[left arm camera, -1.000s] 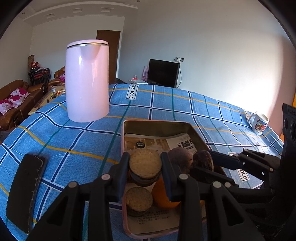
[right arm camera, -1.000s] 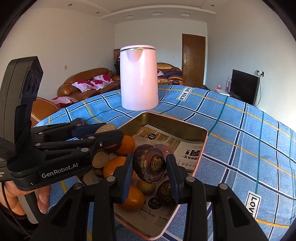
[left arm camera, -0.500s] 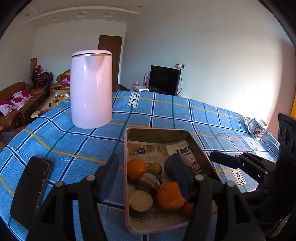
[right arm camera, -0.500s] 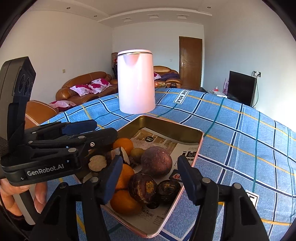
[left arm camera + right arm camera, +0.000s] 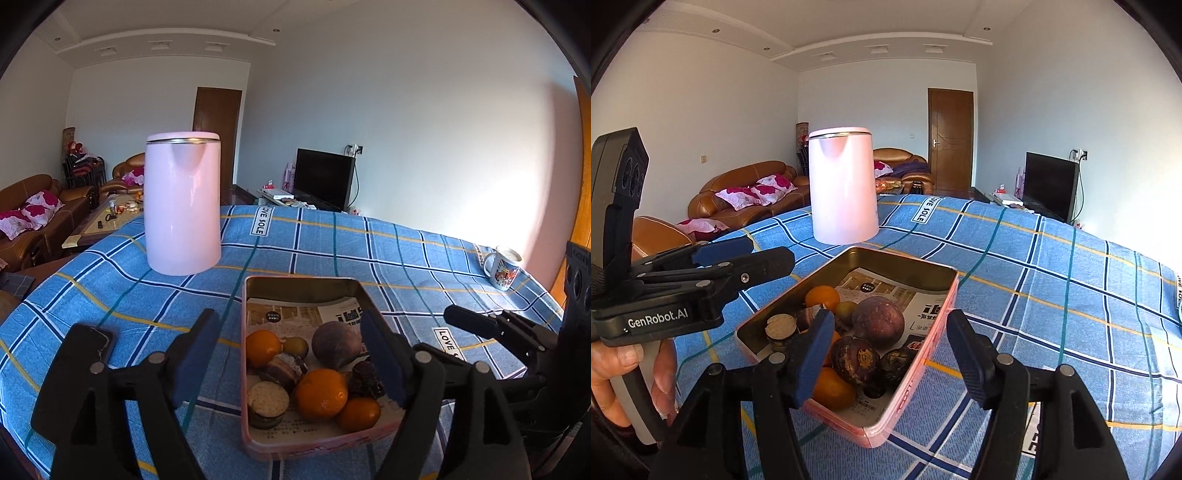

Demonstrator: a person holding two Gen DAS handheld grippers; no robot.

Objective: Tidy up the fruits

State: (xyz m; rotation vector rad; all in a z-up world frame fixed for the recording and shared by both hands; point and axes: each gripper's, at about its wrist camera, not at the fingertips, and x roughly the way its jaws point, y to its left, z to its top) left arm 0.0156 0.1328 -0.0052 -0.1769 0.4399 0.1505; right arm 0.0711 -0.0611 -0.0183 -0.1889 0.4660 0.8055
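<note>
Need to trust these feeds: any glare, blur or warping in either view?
Left wrist view: sunlight washes out the wall behind the mug, fisheye bends the tablecloth; the tin is sharp. Right wrist view: even light, no blur, same warping.

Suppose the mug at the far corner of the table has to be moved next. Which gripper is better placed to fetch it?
Probably the right gripper: in the left wrist view it sits on the mug's side of the tin, while the left gripper is farther off. Both grippers' jaws are opening, empty.

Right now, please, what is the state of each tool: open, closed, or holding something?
Left tool: jaws opening, holding nothing; the fruits lie in the tray below.
Right tool: jaws opening, holding nothing.
</note>
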